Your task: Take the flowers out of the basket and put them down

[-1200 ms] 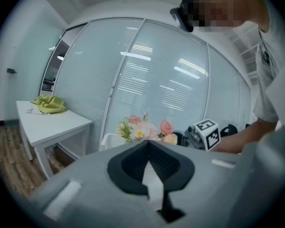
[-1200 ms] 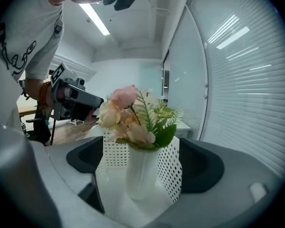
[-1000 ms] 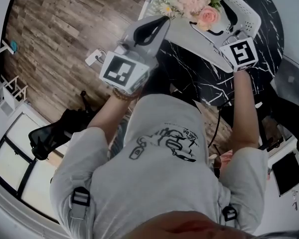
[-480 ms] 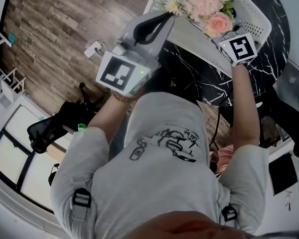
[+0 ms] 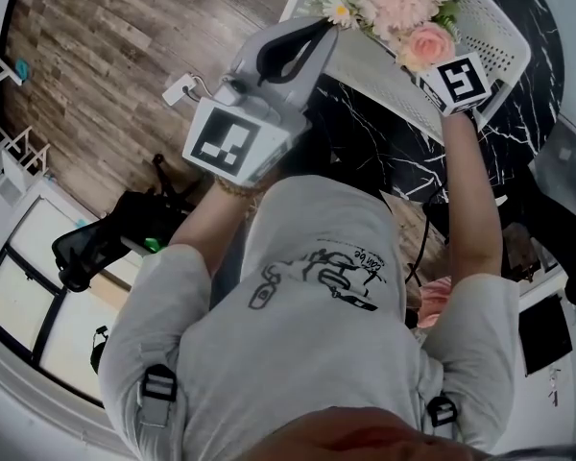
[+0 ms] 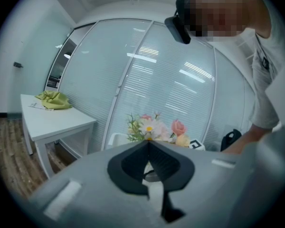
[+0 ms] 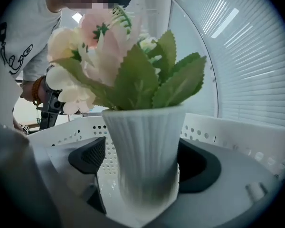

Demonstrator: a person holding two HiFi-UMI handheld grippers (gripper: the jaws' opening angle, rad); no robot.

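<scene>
The flowers (image 7: 109,46) stand in a white vase (image 7: 142,132) inside the basket (image 7: 228,134) on the bench (image 5: 365,133). The right tool (image 7: 146,163) reaches into the basket, its jaws closing around the vase with the left pad still clear of it. The left tool (image 6: 148,146), clenched on nothing, hovers just outside the basket.

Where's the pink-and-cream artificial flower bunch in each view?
Head view: top edge, right of centre, flower bunch inside the white perforated plastic basket.
Left gripper view: small, centre, rising above the basket.
Right gripper view: fills upper centre-left, in a white ribbed vase.
Shared landmark: the basket, also behind the vase.
</scene>
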